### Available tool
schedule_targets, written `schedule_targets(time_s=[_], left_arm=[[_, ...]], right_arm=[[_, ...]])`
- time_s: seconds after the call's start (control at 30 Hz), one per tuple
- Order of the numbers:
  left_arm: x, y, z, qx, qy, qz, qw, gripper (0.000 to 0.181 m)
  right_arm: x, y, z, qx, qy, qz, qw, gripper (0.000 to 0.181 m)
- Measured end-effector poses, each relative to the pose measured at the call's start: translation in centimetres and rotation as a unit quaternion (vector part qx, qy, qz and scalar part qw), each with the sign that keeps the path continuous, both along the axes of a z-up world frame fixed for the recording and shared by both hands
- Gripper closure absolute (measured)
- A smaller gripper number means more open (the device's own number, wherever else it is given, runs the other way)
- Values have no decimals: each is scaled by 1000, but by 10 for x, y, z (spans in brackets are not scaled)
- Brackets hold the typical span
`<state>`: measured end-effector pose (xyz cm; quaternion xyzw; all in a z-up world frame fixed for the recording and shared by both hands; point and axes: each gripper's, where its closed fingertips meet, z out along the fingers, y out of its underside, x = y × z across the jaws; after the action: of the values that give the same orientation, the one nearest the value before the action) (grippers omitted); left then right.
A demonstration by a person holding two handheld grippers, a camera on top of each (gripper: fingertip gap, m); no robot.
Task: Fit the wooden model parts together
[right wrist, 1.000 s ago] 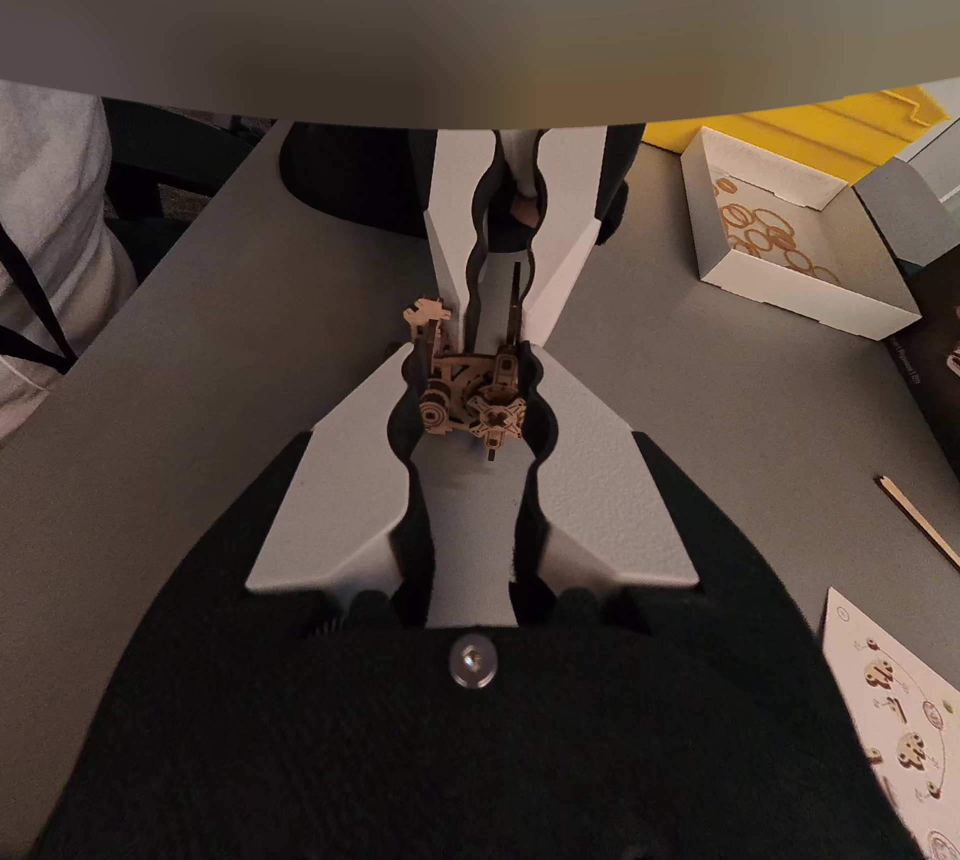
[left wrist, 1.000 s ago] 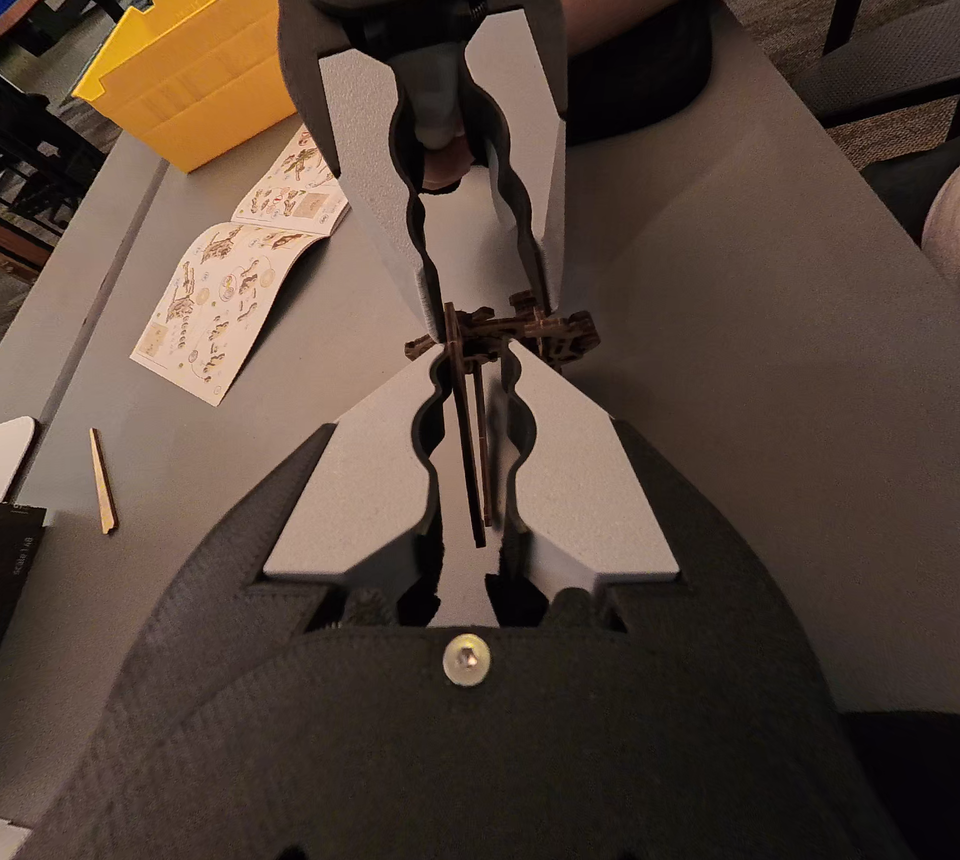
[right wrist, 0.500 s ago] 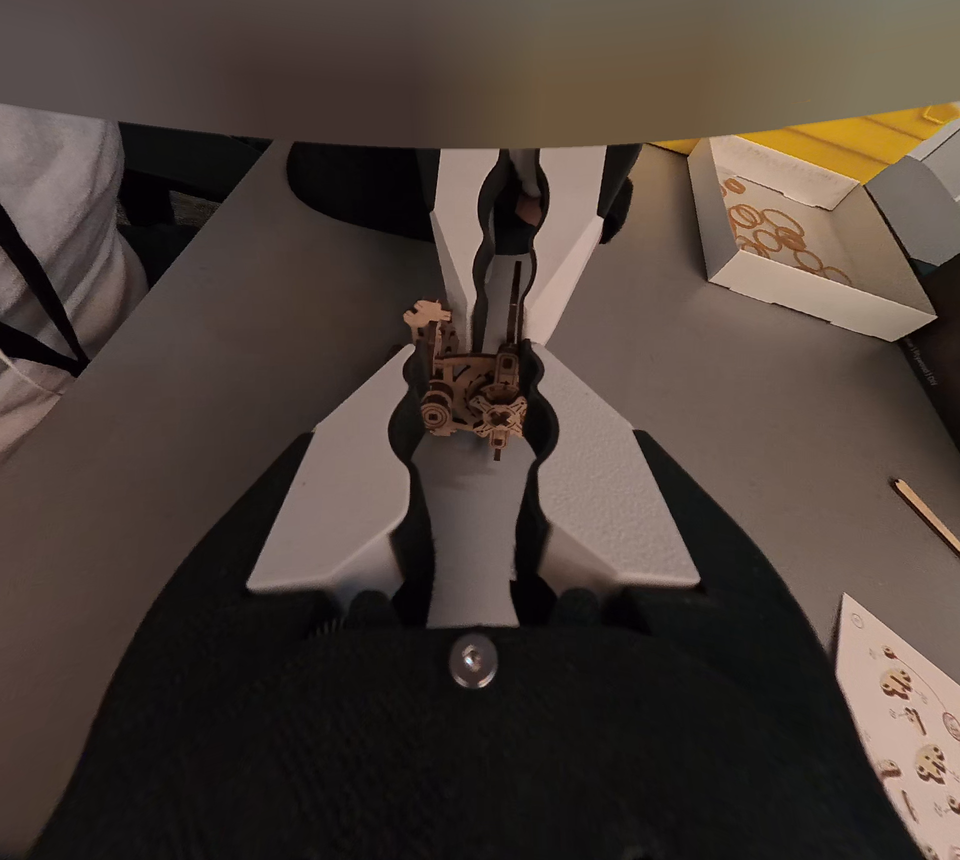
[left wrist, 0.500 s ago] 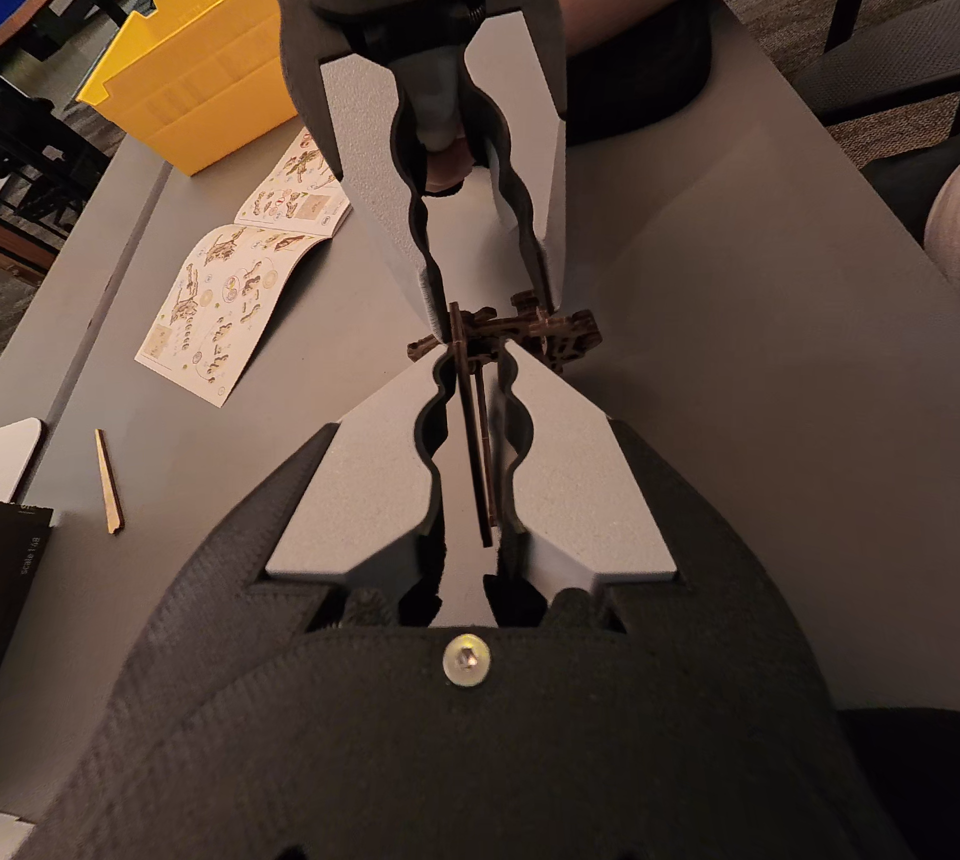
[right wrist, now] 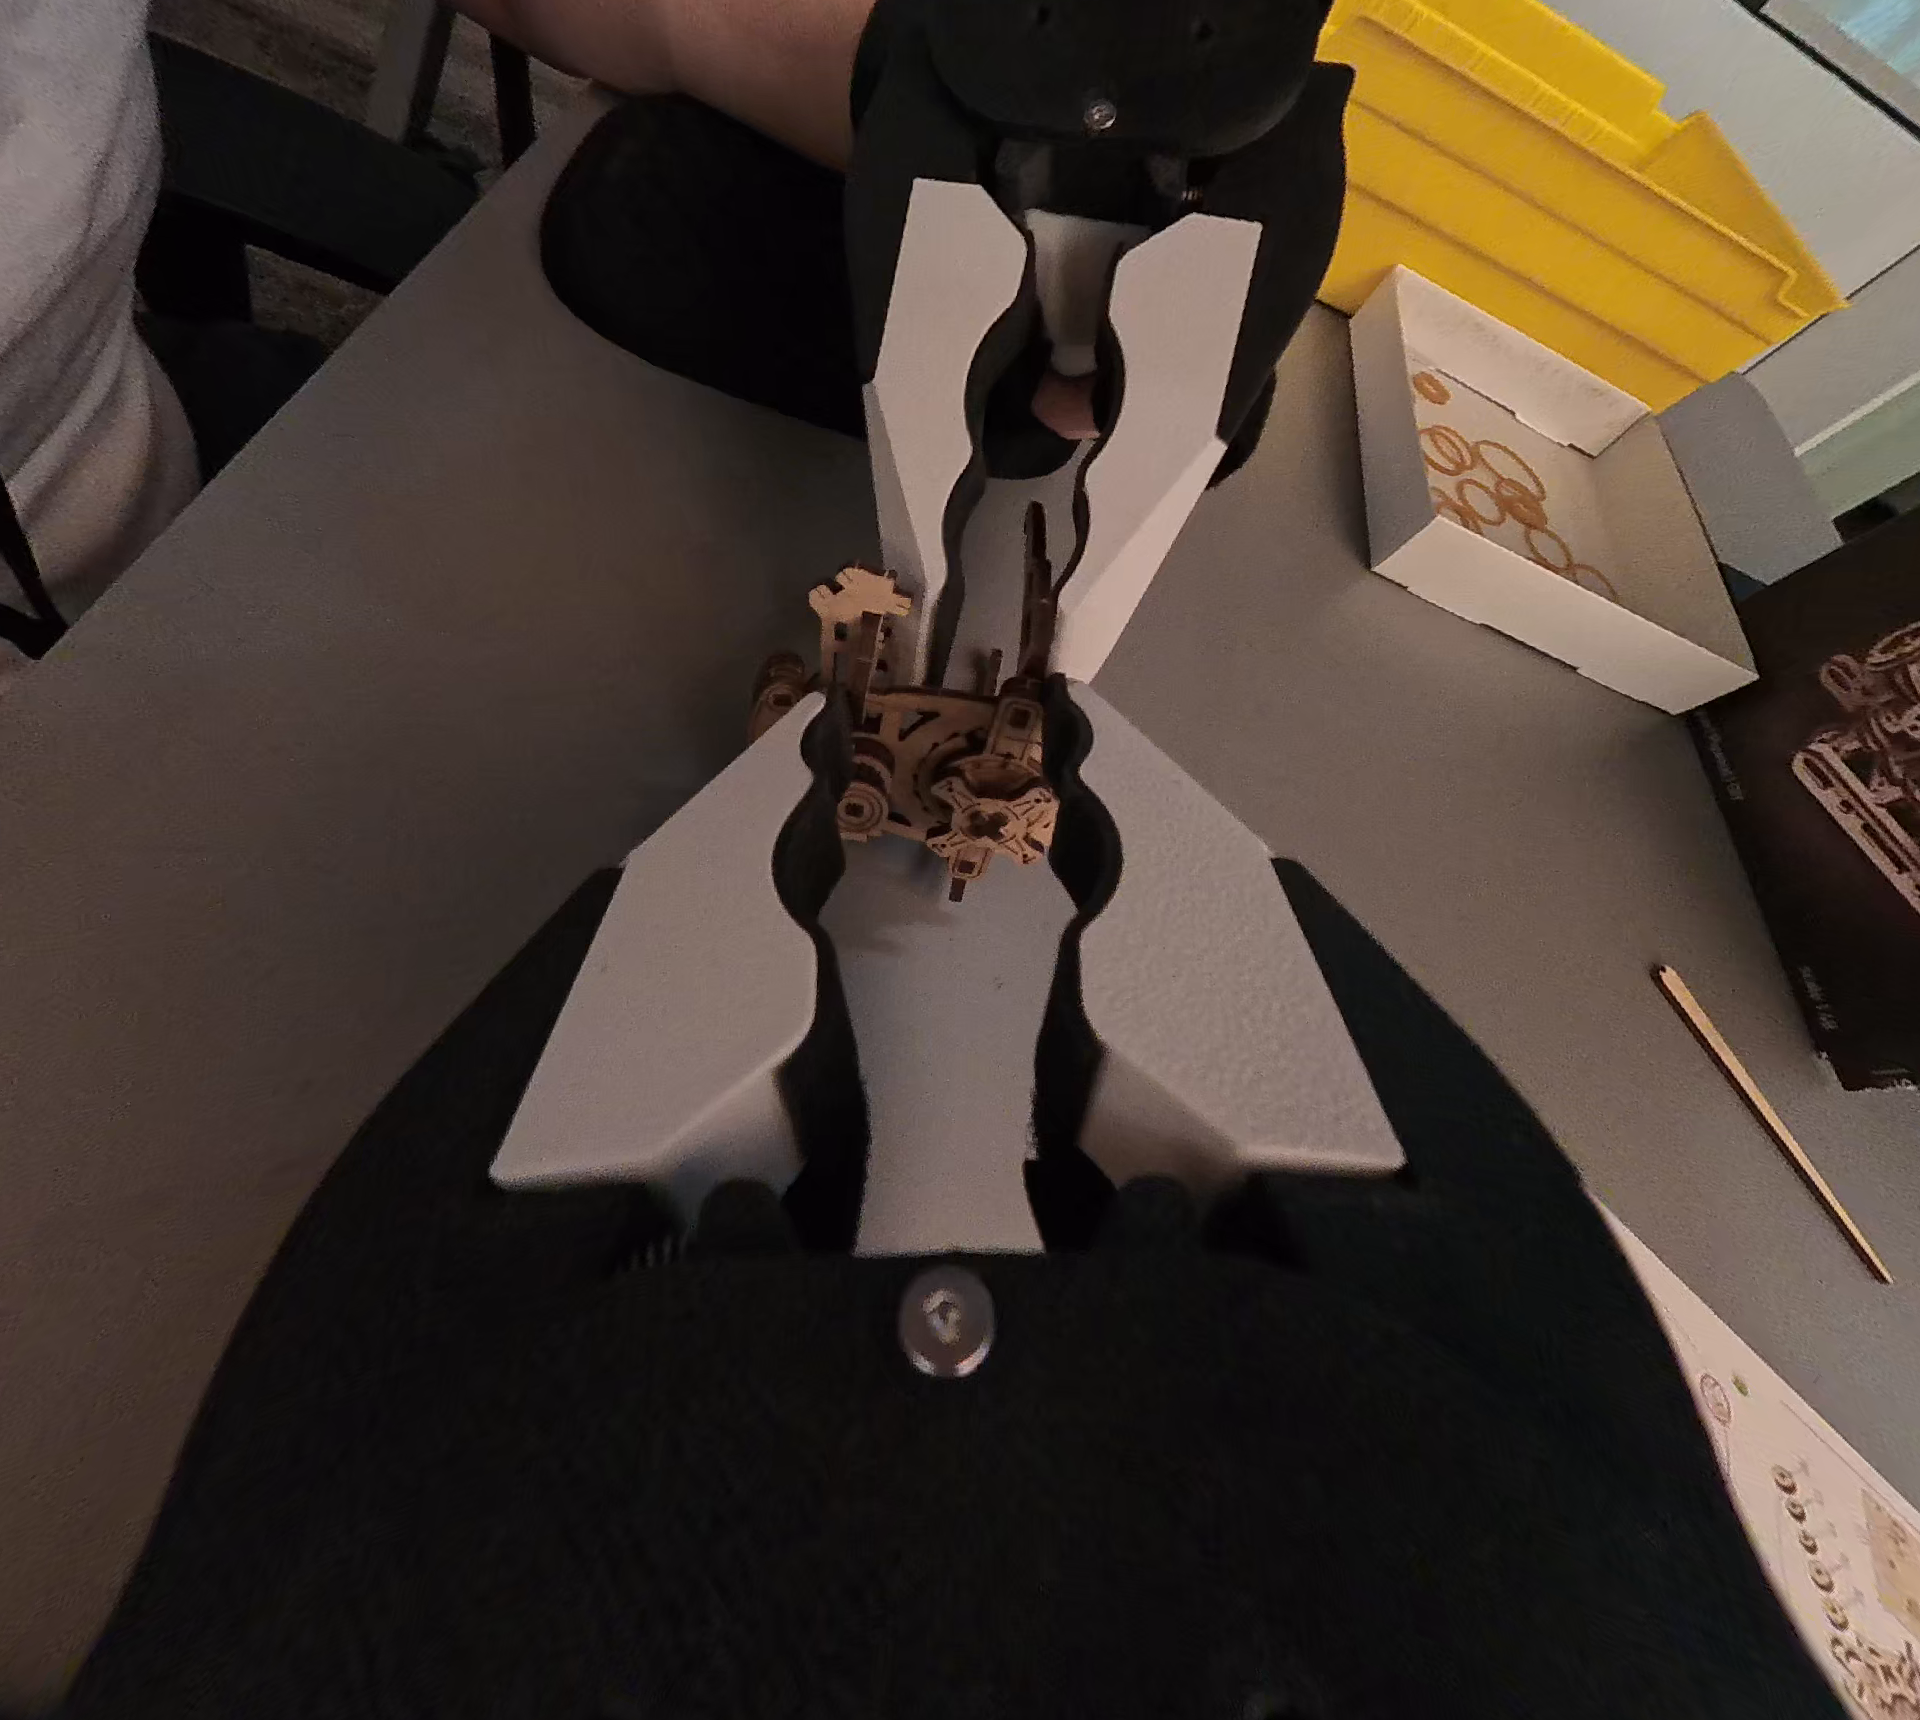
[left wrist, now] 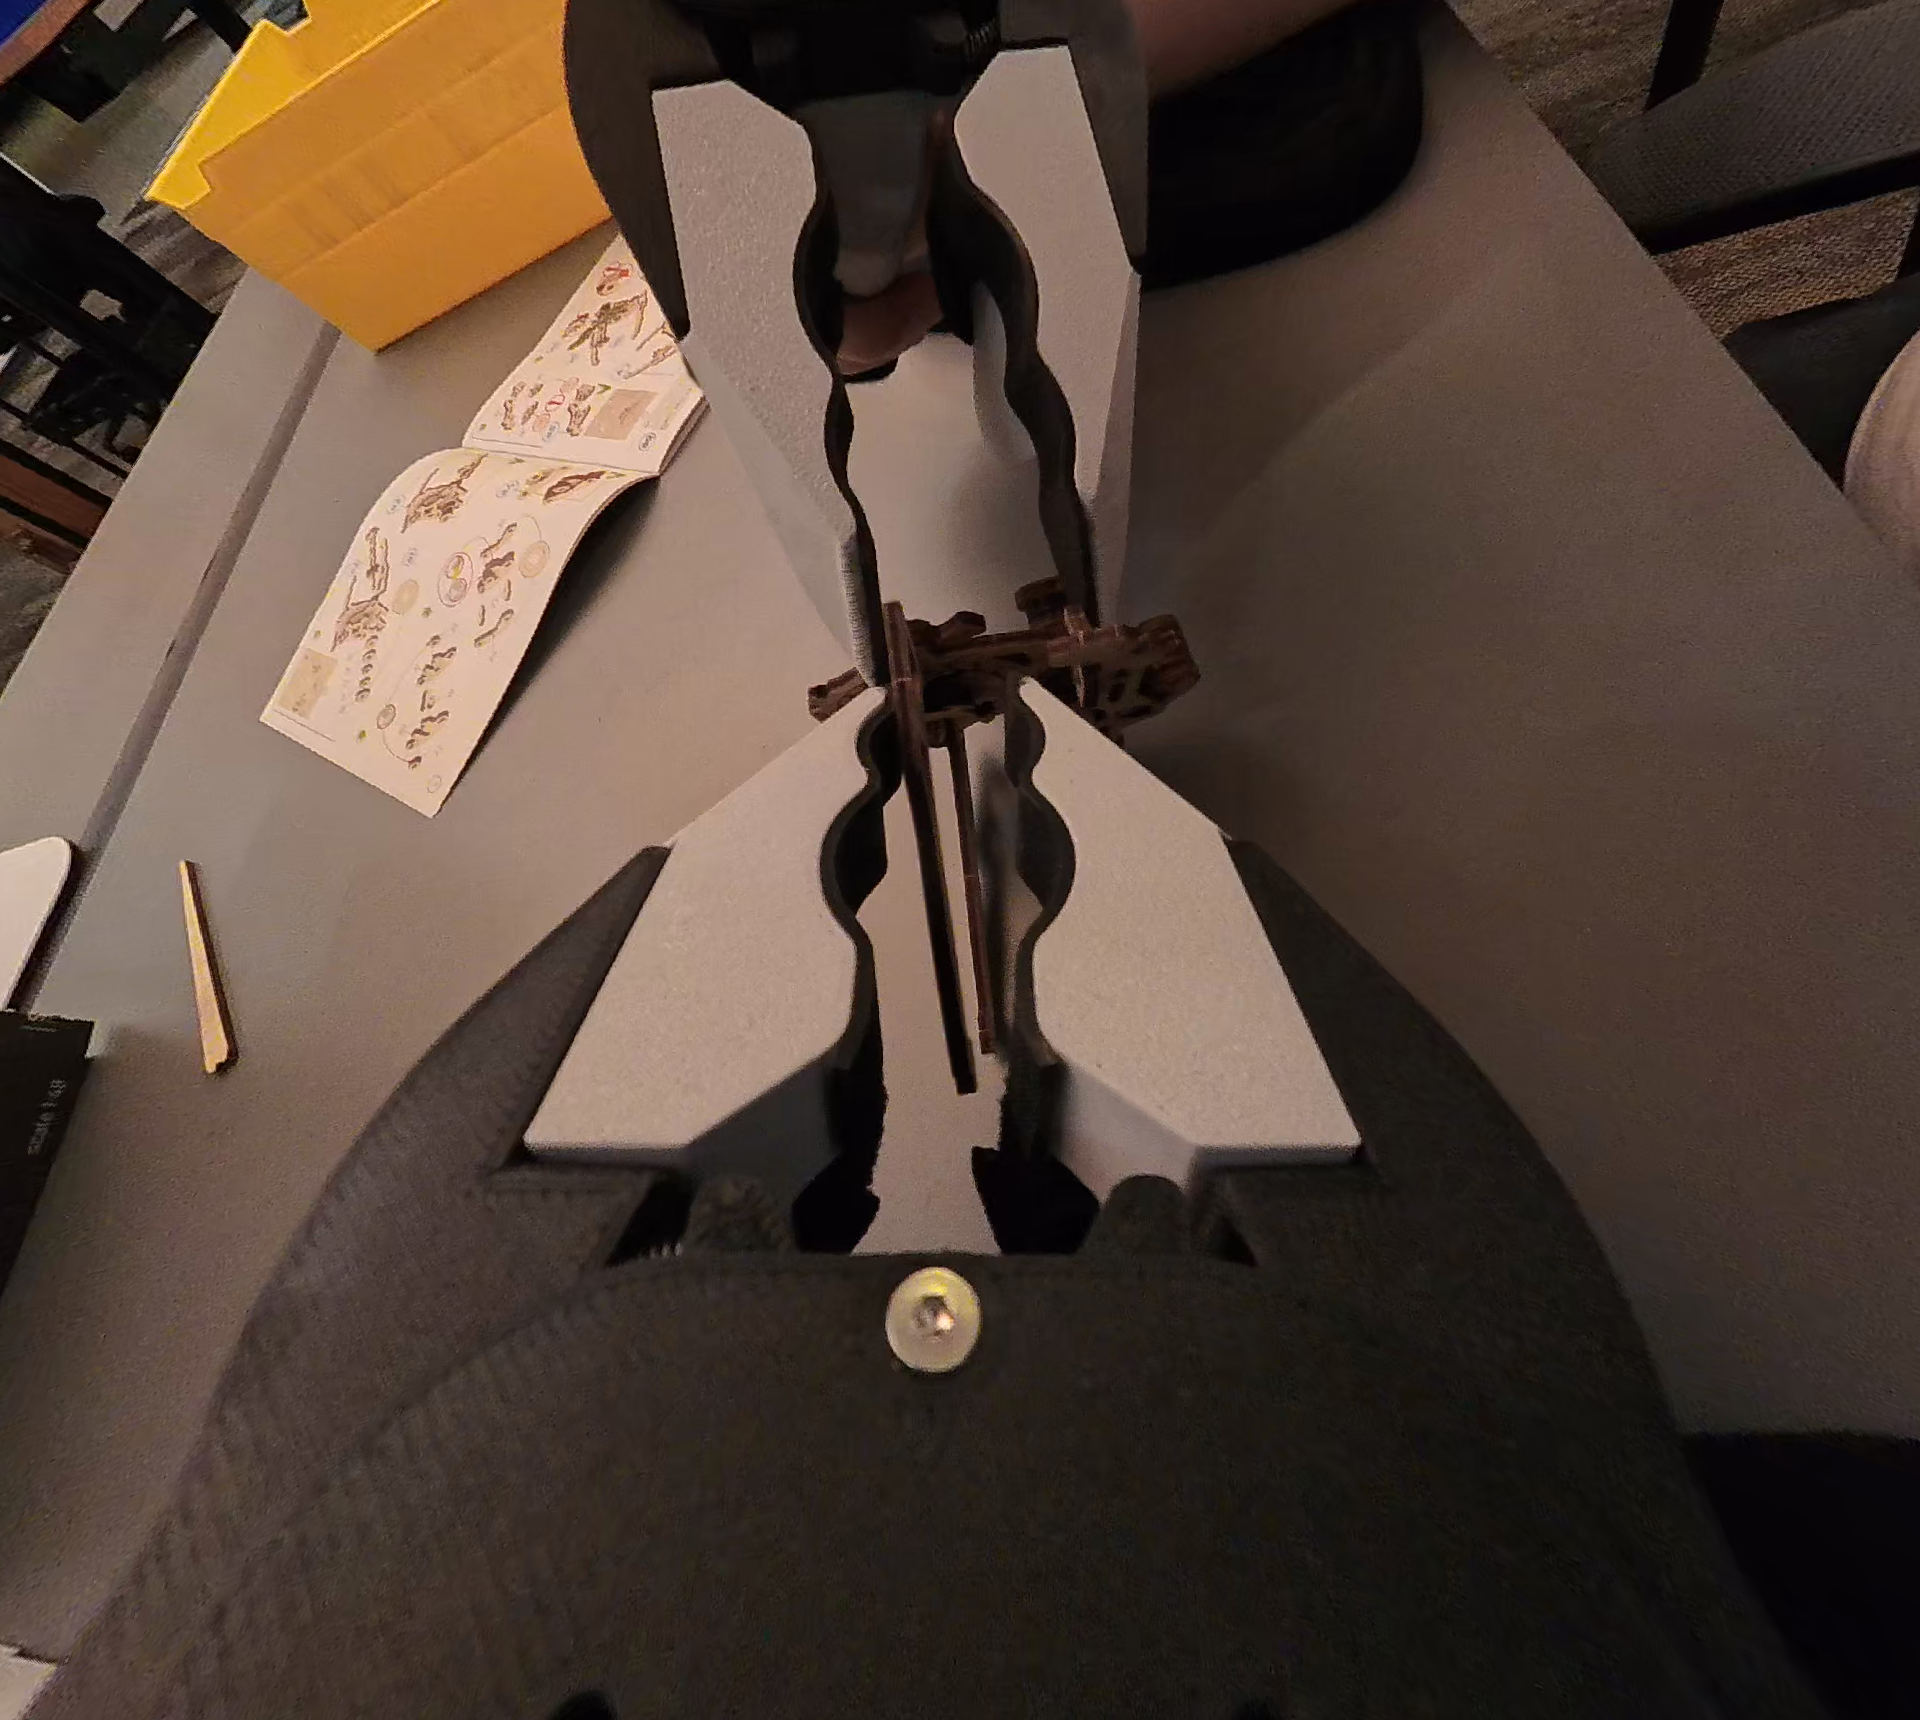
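Wooden gear assembly sits mid-air above the grey table, pinched between the 2 fingertips of the right gripper — light laser-cut plywood, a round gear and a cross-shaped hub facing the right wrist camera. Right gripper jaws are pressed in on the assembly's 2 sides.

Left gripper faces the right one tip to tip. Thin flat wooden plates run edge-on between its jaws, which stand narrow; whether the pads actually clamp the plates, cannot tell. The plates' front end meets the assembly right at the fingertips, dark and backlit in the left wrist view. In the right wrist view the left gripper sits just behind the assembly, 1 plate edge showing between its fingers.

Rest of the table: open instruction booklet well to the side, yellow plastic bin beyond it, a loose wooden stick near the table edge. Right wrist view also shows a white cardboard box with wooden rings inside and a dark product box beside it — both well apart from the grippers.
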<state>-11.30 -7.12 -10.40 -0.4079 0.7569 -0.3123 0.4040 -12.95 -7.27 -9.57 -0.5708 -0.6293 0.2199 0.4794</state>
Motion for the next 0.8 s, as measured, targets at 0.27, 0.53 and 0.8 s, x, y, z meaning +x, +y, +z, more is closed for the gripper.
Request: schedule_targets(time_s=[0.27, 0.53, 0.8], left_arm=[[-1, 0, 1, 4, 1, -1, 1000, 166], [-2, 2, 0, 7, 4, 2, 1000, 166], [-1, 3, -2, 5, 6, 7, 1000, 164]], right_arm=[[-1, -1, 0, 0, -3, -1, 1000, 145], [-2, 1, 0, -21, 5, -5, 1000, 144], [-2, 2, 3, -73, 36, -15, 997, 144]])
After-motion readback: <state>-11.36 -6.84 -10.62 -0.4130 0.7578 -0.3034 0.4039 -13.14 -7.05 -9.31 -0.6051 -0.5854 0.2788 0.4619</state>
